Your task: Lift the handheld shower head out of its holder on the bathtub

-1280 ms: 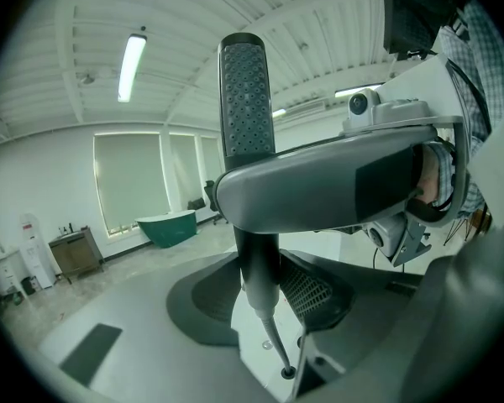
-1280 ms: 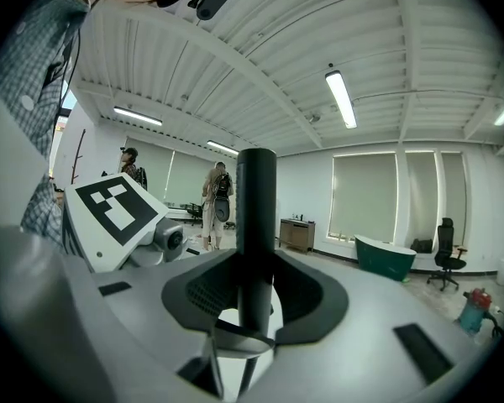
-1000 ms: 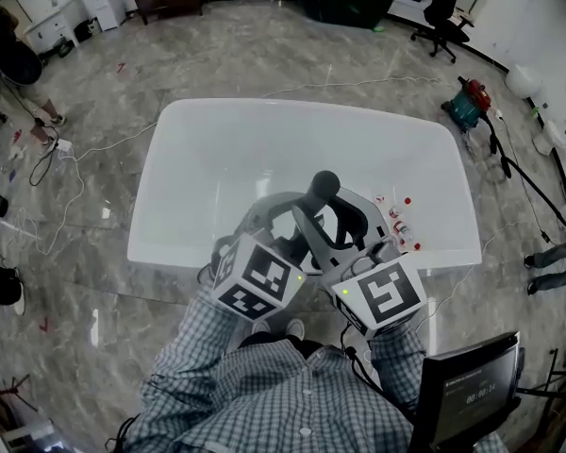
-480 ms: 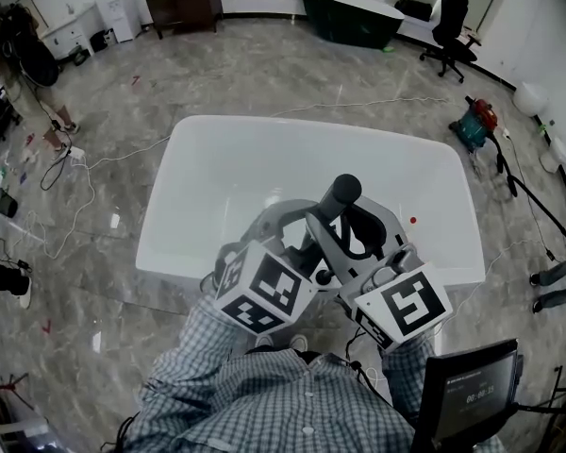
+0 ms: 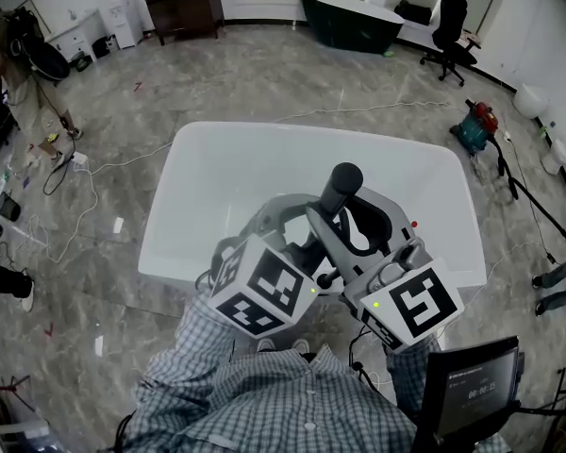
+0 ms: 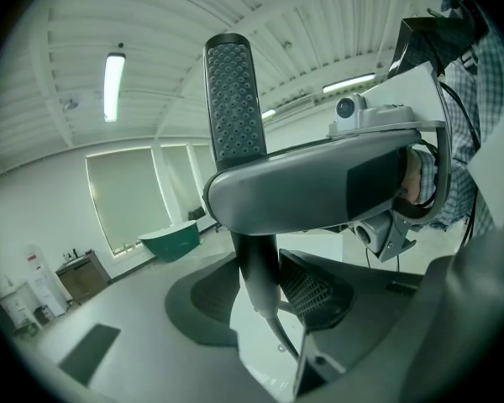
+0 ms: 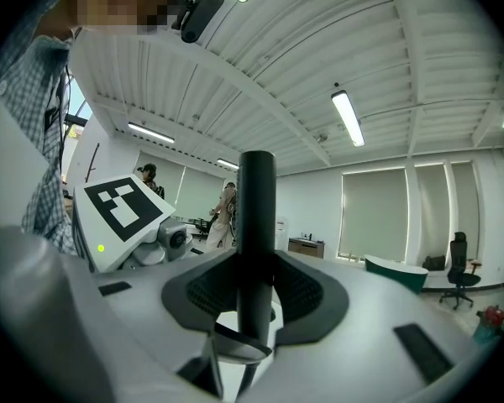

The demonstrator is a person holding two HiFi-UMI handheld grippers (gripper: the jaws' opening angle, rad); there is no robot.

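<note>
The shower head (image 5: 342,185) is a dark wand that stands upright over the white bathtub (image 5: 217,173). My left gripper (image 5: 297,226) and right gripper (image 5: 360,226) close on its handle from opposite sides, their marker cubes close to my chest. In the left gripper view the dotted spray face (image 6: 233,99) rises above my left gripper (image 6: 256,290), the handle sits between its ribbed pads (image 6: 315,290), and a thin hose (image 6: 282,344) trails down. In the right gripper view the handle (image 7: 255,217) is pinched by my right gripper (image 7: 254,296). The holder is hidden.
A small red item (image 5: 414,224) lies on the tub rim to the right. A monitor (image 5: 472,385) stands at my lower right. Around the tub are a red machine (image 5: 476,119), an office chair (image 5: 445,12), a dark green tub (image 5: 349,9), floor cables and a person (image 5: 19,59).
Both grippers have risen together with the shower head held between them, closer to the head camera. The small bottles on the tub rim are now mostly hidden behind the right gripper.
</note>
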